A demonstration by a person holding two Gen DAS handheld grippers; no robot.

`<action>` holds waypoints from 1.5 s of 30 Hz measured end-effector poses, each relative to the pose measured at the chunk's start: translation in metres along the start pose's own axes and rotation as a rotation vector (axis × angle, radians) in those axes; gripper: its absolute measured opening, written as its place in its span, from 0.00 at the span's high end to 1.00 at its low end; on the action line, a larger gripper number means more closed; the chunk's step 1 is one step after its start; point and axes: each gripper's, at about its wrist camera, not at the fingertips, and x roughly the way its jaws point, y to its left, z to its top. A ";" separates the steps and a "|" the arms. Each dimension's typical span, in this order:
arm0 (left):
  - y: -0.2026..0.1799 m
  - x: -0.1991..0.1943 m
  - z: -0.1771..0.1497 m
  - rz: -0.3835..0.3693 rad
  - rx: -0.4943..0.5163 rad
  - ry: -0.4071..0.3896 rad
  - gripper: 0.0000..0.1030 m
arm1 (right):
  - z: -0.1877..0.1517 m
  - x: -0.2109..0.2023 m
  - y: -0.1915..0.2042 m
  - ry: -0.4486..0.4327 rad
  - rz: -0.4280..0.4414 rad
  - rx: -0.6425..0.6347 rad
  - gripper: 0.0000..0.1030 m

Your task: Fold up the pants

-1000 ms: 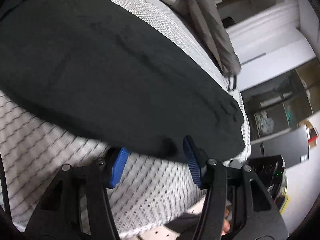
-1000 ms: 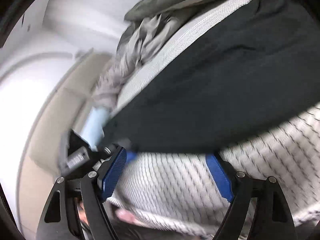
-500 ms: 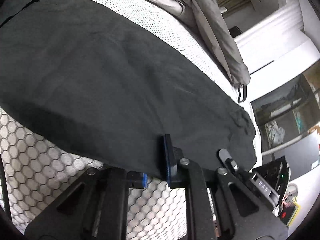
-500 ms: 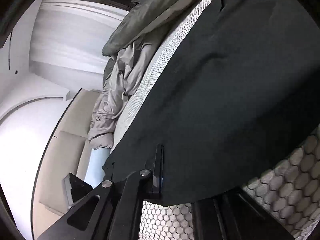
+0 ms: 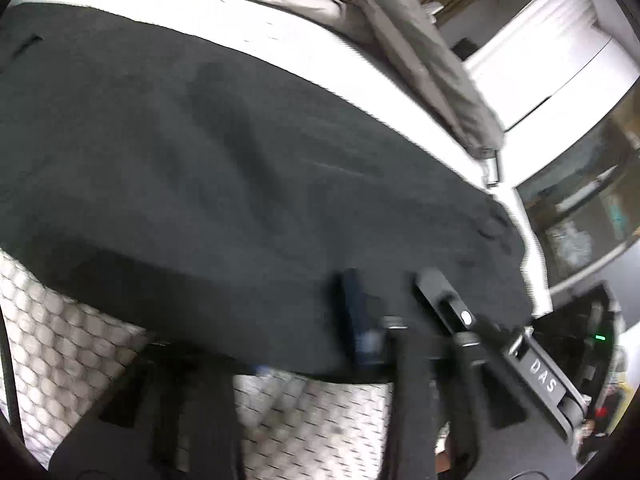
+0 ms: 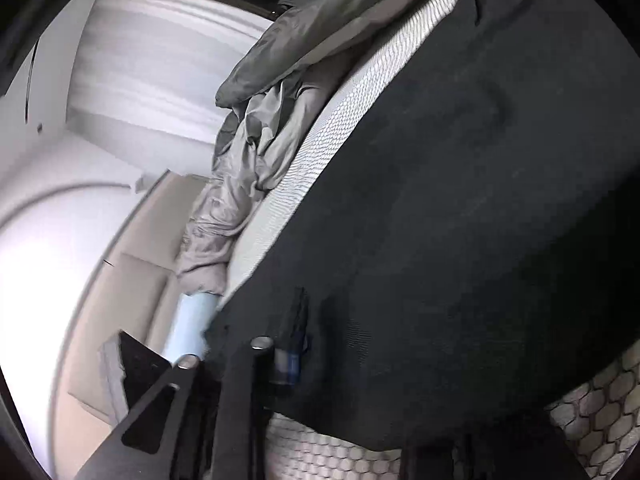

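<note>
Black pants (image 5: 240, 160) lie spread across a bed with a honeycomb-patterned mattress (image 5: 60, 340). In the left wrist view my left gripper (image 5: 336, 332) pinches their near edge close to the right end. One blue pad lies on top of the cloth and the other finger is hidden beneath it. The jaws are opening slightly with cloth still between them. In the right wrist view the pants (image 6: 460, 200) fill the right side. My right gripper (image 6: 316, 344) pinches the near edge by the left end, its jaws also opening a little, cloth still pressed between them.
A crumpled grey duvet (image 5: 420, 40) is heaped along the far side of the bed, seen too as the duvet (image 6: 256, 152). A black bar marked DAS (image 5: 536, 364) sits past the bed's right corner. A pale blue roll (image 6: 192, 328) lies beside the bed's left end.
Both grippers stood open at the pants' near edge a second ago. Each has since shut on that edge and shifted sideways with the cloth.
</note>
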 end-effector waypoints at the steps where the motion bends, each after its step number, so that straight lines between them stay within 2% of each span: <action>1: 0.004 -0.002 0.001 0.015 -0.017 -0.004 0.82 | 0.000 -0.002 0.000 -0.001 -0.037 -0.029 0.91; 4: 0.009 -0.015 0.001 0.102 0.001 -0.076 0.80 | 0.002 -0.013 -0.013 0.004 -0.033 -0.019 0.91; 7: 0.022 -0.019 0.003 0.036 -0.018 -0.035 0.77 | 0.006 -0.024 -0.021 0.053 -0.026 -0.055 0.88; 10: 0.036 -0.030 0.005 0.005 -0.047 -0.024 0.72 | 0.007 -0.046 -0.028 0.033 -0.054 -0.064 0.80; 12: 0.041 -0.034 0.005 0.010 -0.053 -0.044 0.69 | 0.007 -0.066 -0.031 -0.001 -0.071 -0.073 0.60; 13: 0.044 -0.036 0.006 0.004 -0.056 -0.039 0.69 | 0.007 -0.077 -0.034 -0.021 -0.079 -0.073 0.56; 15: 0.044 -0.034 0.007 0.004 -0.061 -0.036 0.68 | 0.010 -0.098 -0.044 -0.068 -0.084 -0.041 0.35; 16: 0.045 -0.034 0.007 0.003 -0.066 -0.039 0.66 | 0.014 -0.105 -0.050 -0.092 -0.075 -0.011 0.32; 17: 0.044 -0.032 0.008 -0.008 -0.072 -0.041 0.58 | 0.017 -0.107 -0.054 -0.107 -0.071 0.010 0.31; 18: 0.043 -0.031 0.008 -0.018 -0.070 -0.052 0.54 | 0.024 -0.107 -0.061 -0.124 -0.081 0.047 0.31; 19: 0.041 -0.029 0.009 -0.006 -0.065 -0.066 0.54 | 0.029 -0.104 -0.065 -0.135 -0.083 0.071 0.31; 20: 0.039 -0.027 0.009 0.030 -0.048 -0.074 0.62 | 0.036 -0.097 -0.070 -0.148 -0.082 0.098 0.33; 21: 0.036 -0.023 0.010 0.093 -0.018 -0.074 0.79 | 0.039 -0.095 -0.073 -0.155 -0.090 0.113 0.35; 22: 0.034 -0.021 0.009 0.126 -0.002 -0.082 0.83 | 0.045 -0.089 -0.073 -0.162 -0.103 0.113 0.54; 23: 0.034 -0.023 0.009 0.137 0.006 -0.095 0.86 | 0.050 -0.086 -0.071 -0.174 -0.118 0.096 0.83; 24: 0.033 -0.025 0.009 0.141 0.012 -0.099 0.86 | 0.055 -0.086 -0.075 -0.183 -0.145 0.098 0.95; 26: 0.031 -0.035 0.007 0.183 0.063 -0.124 0.86 | 0.058 -0.095 -0.083 -0.212 -0.122 0.152 0.97; 29: 0.036 -0.036 0.004 0.202 0.106 -0.092 0.81 | 0.057 -0.117 -0.083 -0.273 -0.201 0.106 0.96; 30: 0.038 -0.036 0.005 0.188 0.096 -0.087 0.81 | 0.057 -0.117 -0.087 -0.249 -0.235 0.101 0.94; 32: 0.046 -0.040 0.009 0.134 0.065 -0.071 0.80 | 0.059 -0.114 -0.100 -0.187 -0.216 0.134 0.94; 34: 0.059 -0.048 0.013 0.110 -0.004 -0.069 0.69 | 0.062 -0.124 -0.107 -0.182 -0.167 0.190 0.92; 35: 0.064 -0.052 0.014 0.107 -0.035 -0.087 0.61 | 0.064 -0.129 -0.107 -0.190 -0.180 0.194 0.86; 36: 0.071 -0.056 0.016 0.104 -0.069 -0.110 0.53 | 0.067 -0.135 -0.103 -0.209 -0.226 0.183 0.76; 37: 0.076 -0.058 0.019 0.102 -0.094 -0.118 0.50 | 0.071 -0.137 -0.100 -0.217 -0.253 0.178 0.71; 38: 0.080 -0.056 0.024 0.092 -0.111 -0.116 0.49 | 0.078 -0.139 -0.098 -0.219 -0.257 0.188 0.62; 41: 0.089 -0.049 0.033 0.085 -0.156 -0.113 0.49 | 0.103 -0.142 -0.100 -0.220 -0.285 0.230 0.46; 43: 0.092 -0.047 0.035 0.093 -0.159 -0.130 0.55 | 0.120 -0.135 -0.106 -0.189 -0.298 0.205 0.47; 44: 0.092 -0.045 0.036 0.129 -0.154 -0.130 0.71 | 0.125 -0.134 -0.112 -0.175 -0.303 0.207 0.61; 45: 0.093 -0.044 0.035 0.151 -0.151 -0.129 0.79 | 0.129 -0.131 -0.116 -0.166 -0.321 0.193 0.82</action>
